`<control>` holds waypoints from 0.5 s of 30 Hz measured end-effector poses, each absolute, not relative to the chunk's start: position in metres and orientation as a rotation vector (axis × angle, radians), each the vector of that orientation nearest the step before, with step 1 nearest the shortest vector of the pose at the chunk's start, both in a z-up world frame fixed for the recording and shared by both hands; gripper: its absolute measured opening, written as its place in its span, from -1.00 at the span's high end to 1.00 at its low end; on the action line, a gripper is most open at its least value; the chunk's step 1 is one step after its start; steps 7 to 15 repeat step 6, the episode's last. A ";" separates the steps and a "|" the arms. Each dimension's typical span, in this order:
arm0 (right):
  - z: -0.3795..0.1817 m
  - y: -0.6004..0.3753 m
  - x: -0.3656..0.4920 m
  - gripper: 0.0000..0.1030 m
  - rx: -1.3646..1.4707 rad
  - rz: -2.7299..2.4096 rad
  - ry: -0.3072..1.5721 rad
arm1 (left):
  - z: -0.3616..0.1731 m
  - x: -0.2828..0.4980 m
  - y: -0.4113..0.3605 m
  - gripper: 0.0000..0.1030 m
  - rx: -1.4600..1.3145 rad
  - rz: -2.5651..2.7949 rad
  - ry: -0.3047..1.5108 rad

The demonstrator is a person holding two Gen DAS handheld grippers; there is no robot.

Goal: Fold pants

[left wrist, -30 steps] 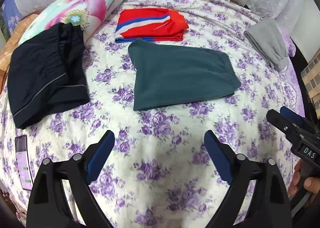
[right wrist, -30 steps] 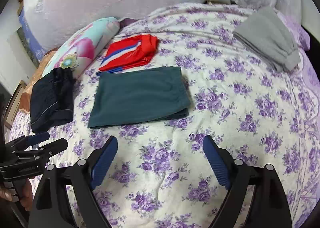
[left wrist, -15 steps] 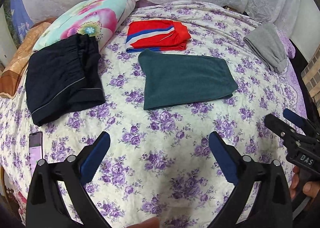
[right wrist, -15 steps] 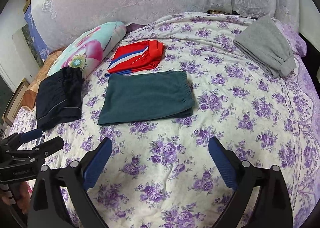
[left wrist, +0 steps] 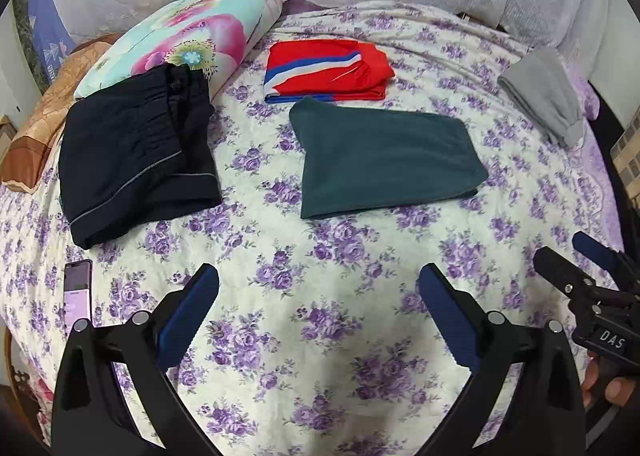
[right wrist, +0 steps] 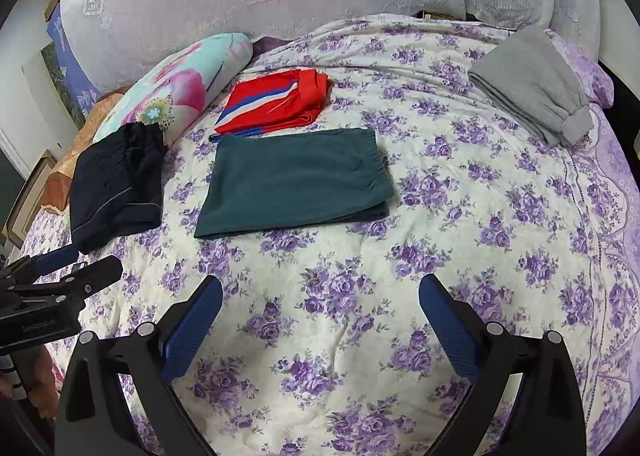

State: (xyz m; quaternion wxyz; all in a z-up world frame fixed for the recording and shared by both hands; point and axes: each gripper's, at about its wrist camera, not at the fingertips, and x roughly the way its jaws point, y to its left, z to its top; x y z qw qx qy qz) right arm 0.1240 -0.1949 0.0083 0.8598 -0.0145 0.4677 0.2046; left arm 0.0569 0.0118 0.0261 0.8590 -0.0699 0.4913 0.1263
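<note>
Two hand-held grippers hover over a bed covered with a purple-flowered sheet, both with jaws spread wide and nothing between them; earlier frames show the jaws were just opening. The left gripper touches nothing, only bare sheet below its blue pads. Beside its left finger, lying on the sheet, is a phone. Ahead and to the left lie folded black shorts, their far edge against a flowered pillow. Straight ahead, well apart from the fingers, lie the dark green pants, folded flat into a rectangle. Just behind them sit folded red shorts with blue and white stripes. Far right, near the bed's edge, is a folded grey garment. The right gripper also hangs above bare sheet, holding nothing, with the green pants ahead and slightly left of it. A person's fingers show at the right edge, gripping its handle.
</note>
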 end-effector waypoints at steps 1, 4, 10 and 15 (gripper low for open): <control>0.007 -0.195 0.124 -0.92 -0.031 0.429 0.985 | 0.025 0.058 0.011 -0.89 -0.142 0.262 1.033; 0.001 -0.194 0.125 -0.92 -0.039 0.423 1.004 | 0.021 0.059 0.010 -0.89 -0.132 0.260 1.040; -0.002 -0.194 0.125 -0.92 -0.043 0.422 1.013 | 0.020 0.060 0.010 -0.89 -0.125 0.263 1.039; -0.002 -0.194 0.125 -0.92 -0.043 0.422 1.013 | 0.020 0.060 0.010 -0.89 -0.125 0.263 1.039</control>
